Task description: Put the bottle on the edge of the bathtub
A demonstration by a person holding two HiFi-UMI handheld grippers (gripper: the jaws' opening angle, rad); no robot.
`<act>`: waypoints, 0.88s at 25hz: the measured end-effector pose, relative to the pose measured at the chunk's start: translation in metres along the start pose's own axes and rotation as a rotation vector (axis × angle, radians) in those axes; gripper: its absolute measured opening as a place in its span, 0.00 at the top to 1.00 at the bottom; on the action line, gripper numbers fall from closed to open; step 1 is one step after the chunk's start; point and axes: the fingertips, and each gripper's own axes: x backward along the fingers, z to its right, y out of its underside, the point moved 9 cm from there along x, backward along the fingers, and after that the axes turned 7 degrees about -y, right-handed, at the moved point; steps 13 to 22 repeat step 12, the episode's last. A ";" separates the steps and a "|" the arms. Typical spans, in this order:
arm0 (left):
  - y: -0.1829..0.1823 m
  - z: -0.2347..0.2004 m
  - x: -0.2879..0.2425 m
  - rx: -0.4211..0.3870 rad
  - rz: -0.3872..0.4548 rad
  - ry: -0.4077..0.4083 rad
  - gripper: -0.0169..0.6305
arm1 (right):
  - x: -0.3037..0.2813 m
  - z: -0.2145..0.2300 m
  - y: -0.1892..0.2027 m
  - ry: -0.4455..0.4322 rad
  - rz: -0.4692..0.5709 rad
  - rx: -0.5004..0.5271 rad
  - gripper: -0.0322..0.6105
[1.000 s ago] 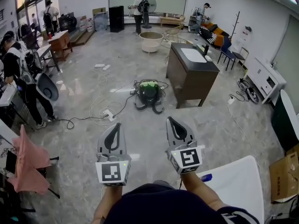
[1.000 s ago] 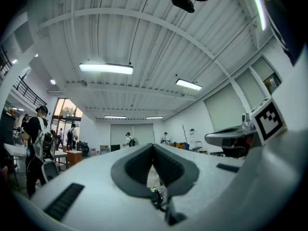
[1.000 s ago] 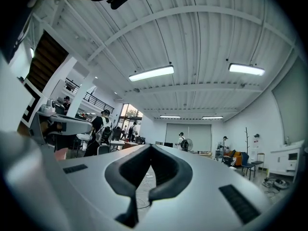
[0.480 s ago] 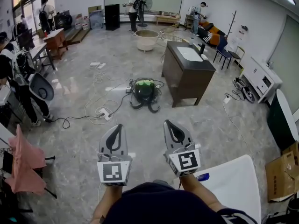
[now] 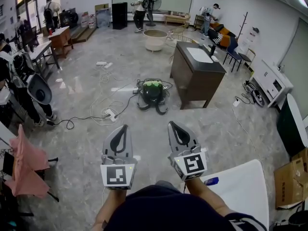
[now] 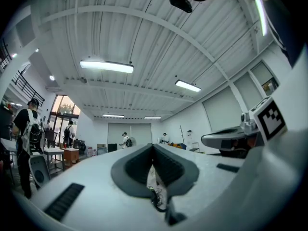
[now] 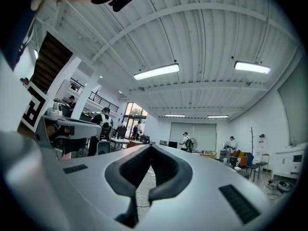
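Left gripper (image 5: 123, 127) is pinched shut with nothing in it, and the right gripper (image 5: 173, 124) beside it is closed and empty too, both pointing out over the floor. Past them stands the dark vanity cabinet (image 5: 191, 81), and well beyond it the round cream bathtub (image 5: 155, 40). I can't pick out the bottle for certain. That small dark upright shape (image 5: 212, 48) on the vanity top might be it, or a tap. I'd expect a bottle to be light, stiff and smooth-sided, so slippery. Better to grip it across the body at mid-height, not by the cap.
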 end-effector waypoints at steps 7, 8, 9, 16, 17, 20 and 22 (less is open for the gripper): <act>0.000 -0.004 -0.003 -0.008 -0.008 0.022 0.97 | -0.004 -0.001 -0.007 0.014 -0.004 0.006 0.92; 0.000 -0.005 -0.003 -0.006 -0.010 0.021 0.97 | -0.005 0.000 -0.009 0.011 -0.003 0.004 0.92; 0.000 -0.006 -0.004 -0.003 -0.011 0.021 0.97 | -0.006 0.000 -0.010 0.009 -0.003 0.001 0.92; 0.002 -0.009 -0.005 0.006 -0.014 0.019 0.97 | -0.009 0.000 -0.008 0.014 -0.001 -0.004 0.92; 0.002 -0.009 -0.005 0.006 -0.014 0.019 0.97 | -0.009 0.000 -0.008 0.014 -0.001 -0.004 0.92; 0.002 -0.009 -0.005 0.006 -0.014 0.019 0.97 | -0.009 0.000 -0.008 0.014 -0.001 -0.004 0.92; 0.002 -0.009 -0.005 0.006 -0.014 0.019 0.97 | -0.009 0.000 -0.008 0.014 -0.001 -0.004 0.92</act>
